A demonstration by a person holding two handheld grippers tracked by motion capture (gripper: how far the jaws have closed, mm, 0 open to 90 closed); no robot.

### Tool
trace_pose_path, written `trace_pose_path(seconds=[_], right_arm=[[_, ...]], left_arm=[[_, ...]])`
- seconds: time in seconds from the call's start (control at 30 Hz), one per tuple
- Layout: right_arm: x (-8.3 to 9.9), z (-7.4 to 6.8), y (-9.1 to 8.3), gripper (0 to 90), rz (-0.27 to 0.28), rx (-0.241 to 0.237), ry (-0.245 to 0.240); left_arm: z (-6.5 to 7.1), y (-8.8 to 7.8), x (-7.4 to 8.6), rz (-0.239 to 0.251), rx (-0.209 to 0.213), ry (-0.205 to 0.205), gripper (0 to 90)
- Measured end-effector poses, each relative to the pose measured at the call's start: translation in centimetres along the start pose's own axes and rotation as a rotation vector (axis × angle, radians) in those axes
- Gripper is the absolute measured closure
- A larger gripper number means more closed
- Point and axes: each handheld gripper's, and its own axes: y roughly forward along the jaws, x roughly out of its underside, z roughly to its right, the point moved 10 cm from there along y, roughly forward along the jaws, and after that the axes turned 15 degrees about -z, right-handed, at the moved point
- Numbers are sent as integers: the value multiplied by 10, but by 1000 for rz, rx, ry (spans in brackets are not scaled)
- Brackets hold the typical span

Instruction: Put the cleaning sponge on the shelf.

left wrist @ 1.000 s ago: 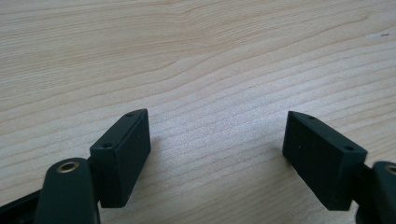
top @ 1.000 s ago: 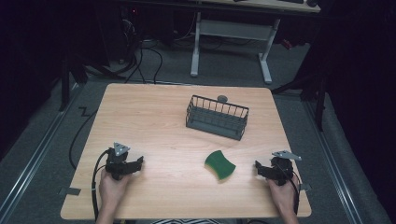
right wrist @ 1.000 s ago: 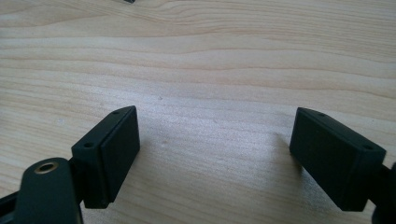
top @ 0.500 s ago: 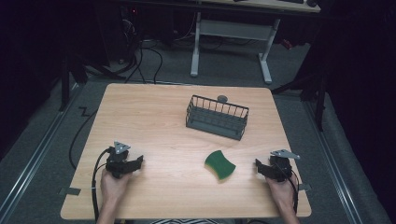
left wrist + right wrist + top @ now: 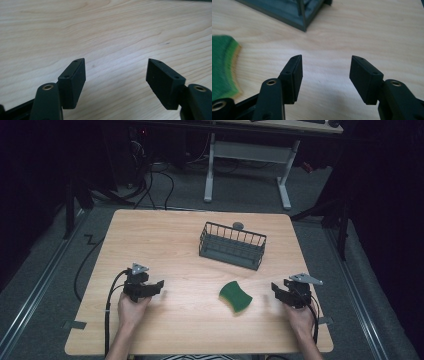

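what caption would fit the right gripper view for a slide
Right gripper, jaws open over bare wooden table, with a green sponge at left and the wire basket corner ahead.

My left black two-jaw gripper [image 5: 159, 285] and right black two-jaw gripper [image 5: 275, 287] each carry a grey three-cornered plate and a trailing black cable. Each blocky jaw pad shows 2 small screw holes; brass rivets mark the arms.
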Motion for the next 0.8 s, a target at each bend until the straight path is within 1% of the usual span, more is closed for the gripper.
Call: trace_pose_path(seconds=[0.03,0.07,0.1,0.13,0.17,0.2,0.23,0.27,0.3,0.33,0.37,0.4,0.43,0.47,0.5,0.57,0.6,0.63,0.67,0.7,0.73,0.77,0.8], right_arm=[[-3,-2,-1,450,4,-8,-2],[-7,-3,-1,452,8,-12,-10],[-11,-5,-2,457,10,-17,-18],[-14,-8,-3,460,13,-29,-15],[-19,-10,-3,465,17,-37,-16],[-21,-11,-4,470,18,-38,-20],[-25,-12,-3,480,22,-43,-16],[-25,-12,-3,480,22,-43,-16],[-33,-12,-2,497,23,-54,-13],[-33,-12,-2,497,23,-54,-13],[-40,-13,-2,515,30,-74,-6],[-43,-14,-2,523,31,-79,-5],[-46,-14,-2,531,36,-81,-5],[-46,-14,-2,531,36,-81,-5],[-55,-13,-4,549,50,-84,-10],[-62,-14,-8,562,64,-91,-5],[-67,-13,-10,566,81,-94,-4],[-72,-12,-12,571,95,-98,-2],[-72,-12,-12,571,95,-98,-2],[-79,-11,-14,572,106,-107,7],[-82,-10,-14,572,113,-116,15],[-86,-9,-14,572,118,-123,22],[-89,-9,-15,573,124,-126,19]], left_arm=[[3,0,-4,4,8,6,331],[3,0,-4,4,8,6,334],[8,-1,-13,5,26,18,334],[8,-1,-13,5,26,18,334],[14,-2,-23,16,52,25,342],[17,-2,-28,12,57,36,338],[19,-2,-33,9,55,50,338],[19,-2,-33,9,55,50,339],[24,-2,-45,9,48,72,338],[24,-2,-45,9,48,72,338],[27,-1,-52,11,54,85,339],[31,0,-63,13,57,98,339],[34,1,-69,16,64,107,344],[34,1,-69,16,64,107,353],[39,3,-81,13,61,120,358],[45,3,-94,19,60,128,361],[45,3,-94,19,60,128,362],[48,1,-107,30,33,141,362],[48,1,-107,30,33,141,364],[53,-2,-121,44,24,146,361],[53,-2,-121,44,24,146,360],[57,-5,-133,58,26,147,360],[60,-6,-138,64,27,147,370]])
